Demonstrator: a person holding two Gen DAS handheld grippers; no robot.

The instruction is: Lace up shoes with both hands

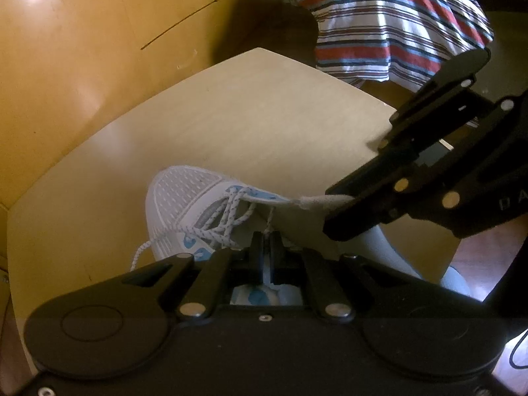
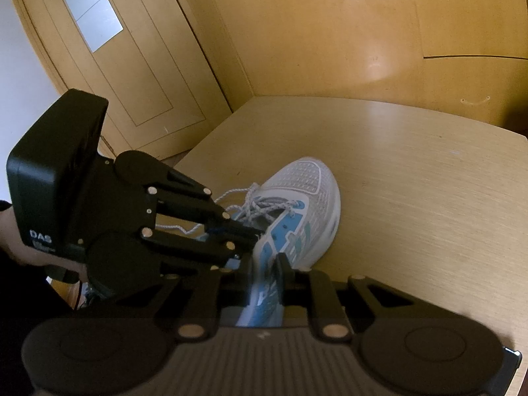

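A white and blue sneaker (image 1: pixel 184 204) lies on a pale wooden table (image 1: pixel 231 125), toe pointing away. Its white speckled lace (image 1: pixel 224 217) is threaded loosely through the front eyelets, with one loose end (image 1: pixel 140 252) trailing over the left side. My left gripper (image 1: pixel 264 247) is shut on a strand of lace at the shoe's throat. My right gripper (image 1: pixel 333 213) reaches in from the right and is shut on the shoe's grey tongue (image 1: pixel 313 202). In the right wrist view the shoe (image 2: pixel 307 194) lies ahead, the right gripper (image 2: pixel 264 270) clamps its side, and the left gripper (image 2: pixel 254 232) comes in from the left.
Yellow wooden cabinet panels (image 1: pixel 99 33) stand behind the table. A door (image 2: pixel 109 59) shows at the left in the right wrist view. Striped cloth (image 1: pixel 396 23) lies past the table's far right corner. The table's edge (image 1: pixel 379 99) is close on the right.
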